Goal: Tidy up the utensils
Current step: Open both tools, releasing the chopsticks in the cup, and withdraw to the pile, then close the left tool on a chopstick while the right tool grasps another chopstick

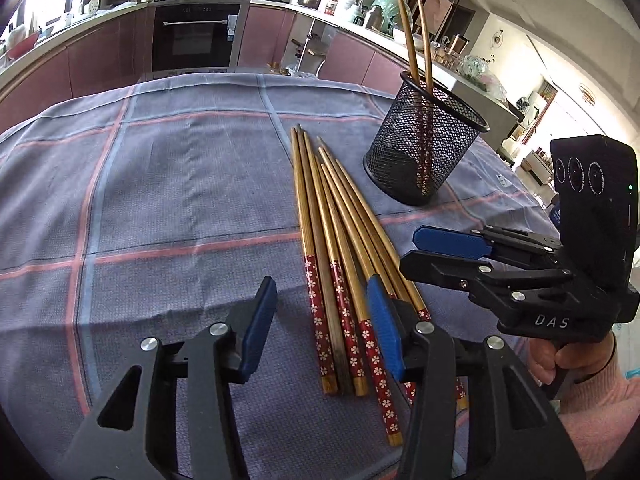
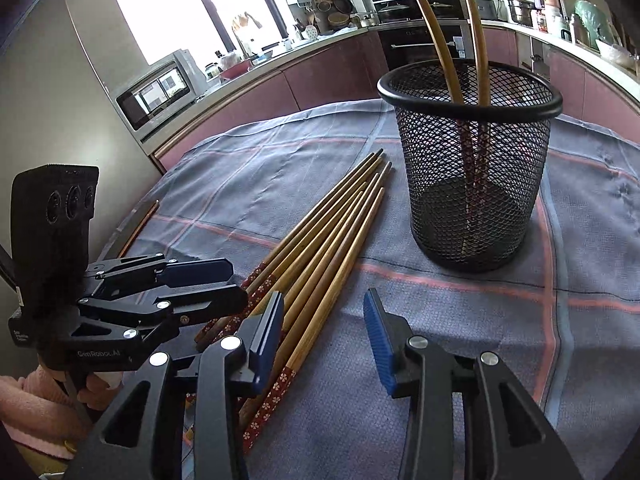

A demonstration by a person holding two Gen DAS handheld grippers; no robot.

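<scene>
Chopsticks (image 1: 336, 232) flat, tips toward holder (image 1: 424, 144); left tool (image 1: 324, 332), right tool (image 2: 324, 336) apart, empty.

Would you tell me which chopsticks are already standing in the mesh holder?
The two chopsticks leaning upright in the black mesh holder, patterned ends down; the other chopsticks lie flat on the cloth beside it.

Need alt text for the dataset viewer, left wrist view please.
A pile of chopsticks lies on a checked cloth, the open left gripper just above their red patterned ends with nothing between its pads. A black mesh cup behind them holds two chopsticks upright. The right gripper, empty, reaches in from the right, a kitchen behind.
</scene>
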